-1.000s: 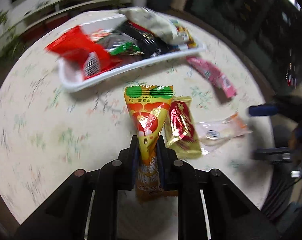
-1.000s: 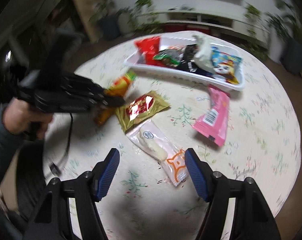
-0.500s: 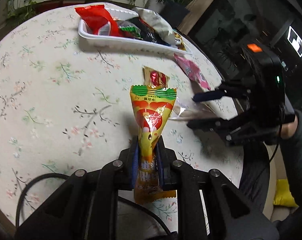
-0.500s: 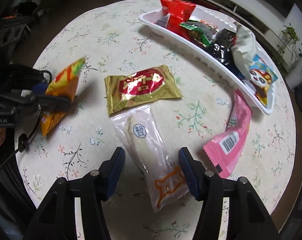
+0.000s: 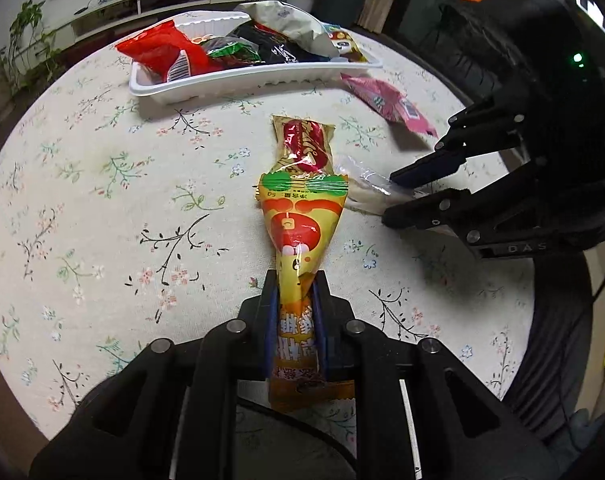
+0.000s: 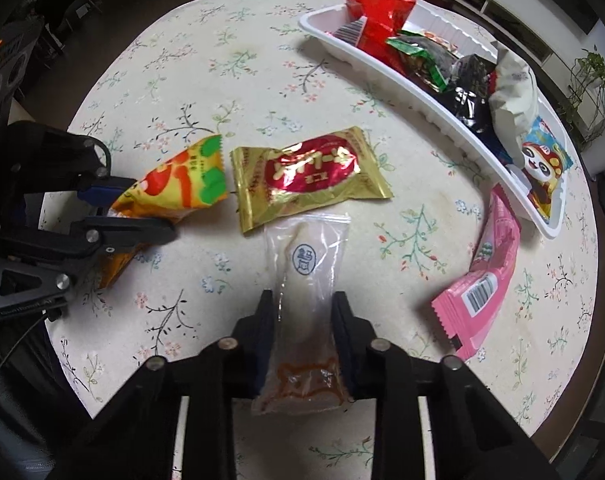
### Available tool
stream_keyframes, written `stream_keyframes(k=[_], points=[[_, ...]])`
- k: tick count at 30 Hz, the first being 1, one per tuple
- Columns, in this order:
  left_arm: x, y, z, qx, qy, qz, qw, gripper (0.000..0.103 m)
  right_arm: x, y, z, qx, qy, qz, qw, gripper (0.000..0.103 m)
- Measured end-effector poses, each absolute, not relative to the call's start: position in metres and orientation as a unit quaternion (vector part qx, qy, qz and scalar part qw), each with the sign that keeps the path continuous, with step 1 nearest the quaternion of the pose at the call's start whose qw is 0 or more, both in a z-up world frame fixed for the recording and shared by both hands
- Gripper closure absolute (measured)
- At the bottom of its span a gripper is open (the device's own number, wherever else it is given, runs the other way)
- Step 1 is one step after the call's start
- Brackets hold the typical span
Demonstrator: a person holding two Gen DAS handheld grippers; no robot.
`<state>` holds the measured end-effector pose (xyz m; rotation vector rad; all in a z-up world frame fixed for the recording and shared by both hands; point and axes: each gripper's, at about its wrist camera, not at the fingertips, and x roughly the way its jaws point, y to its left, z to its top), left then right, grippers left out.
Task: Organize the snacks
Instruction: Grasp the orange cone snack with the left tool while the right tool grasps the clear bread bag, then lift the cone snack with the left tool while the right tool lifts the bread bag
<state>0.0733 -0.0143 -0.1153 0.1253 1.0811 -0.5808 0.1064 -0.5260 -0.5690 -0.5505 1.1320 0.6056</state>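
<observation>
My left gripper (image 5: 294,280) is shut on a yellow-and-red snack packet (image 5: 298,220) and holds it above the table; the right wrist view shows this packet (image 6: 182,184) at the left. My right gripper (image 6: 302,300) points steeply down, its jaws closing on a clear packet (image 6: 306,256) with a white snack inside. The film is pinched narrow between the pads. A gold packet with a red label (image 6: 310,180) lies flat just beyond both. The white tray (image 6: 422,108) at the far side holds several snack packets.
A pink packet (image 6: 486,276) lies on the floral tablecloth (image 6: 222,60) to the right, between the tray and the table's edge. The round table's near edge is close below both grippers. Shelves and potted plants stand behind the table.
The right gripper's wide jaws came down around the clear packet and closed onto it. The left gripper carried the yellow packet sideways, still gripped, closer to the right gripper.
</observation>
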Motion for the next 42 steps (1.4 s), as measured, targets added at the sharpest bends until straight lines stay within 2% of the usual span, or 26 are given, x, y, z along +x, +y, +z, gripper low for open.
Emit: stream_keyframes(k=[5, 12, 24, 32, 42], points=[[0.07, -0.022, -0.115, 0.091, 0.501, -0.264, 0.819, 0.089, 0.098, -0.521, -0.57, -0.24, 0.516, 0.269, 0.777, 0.082], [0.069, -0.009, -0.111, 0.04, 0.489, -0.276, 0.827, 0.092, 0.08, -0.542, -0.551, -0.161, 0.487, 0.276, 0.813, 0.083], [0.079, 0.007, -0.074, -0.059, 0.467, -0.317, 0.823, 0.092, 0.057, -0.592, -0.527, -0.027, 0.445, 0.297, 0.844, 0.083], [0.125, 0.016, -0.041, -0.102, 0.44, -0.321, 0.833, 0.092, 0.078, -0.619, -0.513, 0.044, 0.418, 0.273, 0.865, 0.083], [0.234, 0.012, 0.004, -0.106, 0.425, -0.298, 0.848, 0.092, 0.133, -0.635, -0.442, 0.089, 0.345, 0.244, 0.902, 0.082]])
